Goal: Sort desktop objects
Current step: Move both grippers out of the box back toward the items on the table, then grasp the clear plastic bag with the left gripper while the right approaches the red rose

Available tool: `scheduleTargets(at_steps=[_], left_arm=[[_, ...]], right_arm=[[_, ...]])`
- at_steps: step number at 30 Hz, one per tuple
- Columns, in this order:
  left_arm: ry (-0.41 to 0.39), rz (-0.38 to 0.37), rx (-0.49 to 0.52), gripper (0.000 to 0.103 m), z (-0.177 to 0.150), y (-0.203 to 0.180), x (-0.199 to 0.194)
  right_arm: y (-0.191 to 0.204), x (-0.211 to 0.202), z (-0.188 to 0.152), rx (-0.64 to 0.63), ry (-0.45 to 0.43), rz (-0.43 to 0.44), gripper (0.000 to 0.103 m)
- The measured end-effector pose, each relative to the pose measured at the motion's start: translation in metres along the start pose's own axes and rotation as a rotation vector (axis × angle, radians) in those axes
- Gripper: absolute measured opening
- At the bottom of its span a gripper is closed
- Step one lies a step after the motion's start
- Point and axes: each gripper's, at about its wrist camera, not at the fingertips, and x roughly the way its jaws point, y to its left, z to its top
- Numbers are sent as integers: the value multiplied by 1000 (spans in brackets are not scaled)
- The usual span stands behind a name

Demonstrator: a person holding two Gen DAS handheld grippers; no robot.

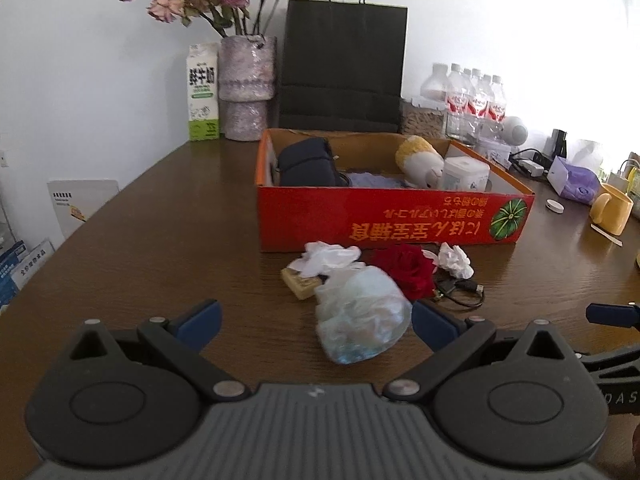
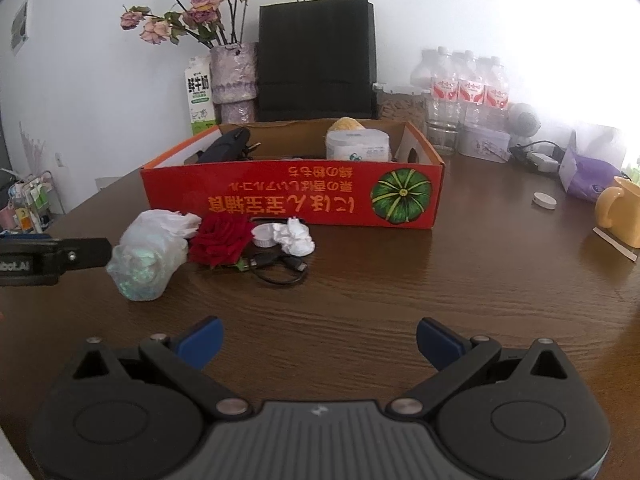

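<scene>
A red cardboard box [image 1: 392, 220] [image 2: 288, 200] sits mid-table, holding a dark pouch [image 1: 308, 162], a plush toy [image 1: 420, 158] and a white tub [image 1: 466, 174]. In front of it lie a crumpled clear plastic bag [image 1: 360, 312] [image 2: 148, 256], a red rose [image 1: 408, 268] [image 2: 220, 240], white tissue wads [image 1: 454, 260] [image 2: 296, 238], a black cable [image 1: 460, 292] [image 2: 280, 266] and a tan block [image 1: 300, 282]. My left gripper [image 1: 316, 322] is open, its fingers either side of the bag's near end. My right gripper [image 2: 318, 342] is open over bare table, right of the pile.
Along the wall stand a milk carton [image 1: 204, 92], a vase of dried roses [image 1: 248, 88], a black paper bag [image 1: 342, 64] and water bottles [image 1: 472, 100]. At the right are a yellow mug [image 2: 620, 210], a purple tissue pack [image 2: 588, 178] and a white cap [image 2: 544, 201].
</scene>
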Motion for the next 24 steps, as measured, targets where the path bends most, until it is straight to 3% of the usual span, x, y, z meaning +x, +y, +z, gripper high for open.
scheduleTargets(at_steps=[10,12,16,24], left_arm=[[24,35,16,102,3,-25,35],[33,32,14,88,2,-25,39],[78,1,0,46,1,-24,46],[47,-27,6,42,1,-20,36]], right_arm=[[-8,15,4,-7,22,5,103],[-9,17,4,-5,25,8,103],[-12,20,4,4,29,11,103],[-11,23,4,7,36,13,103]])
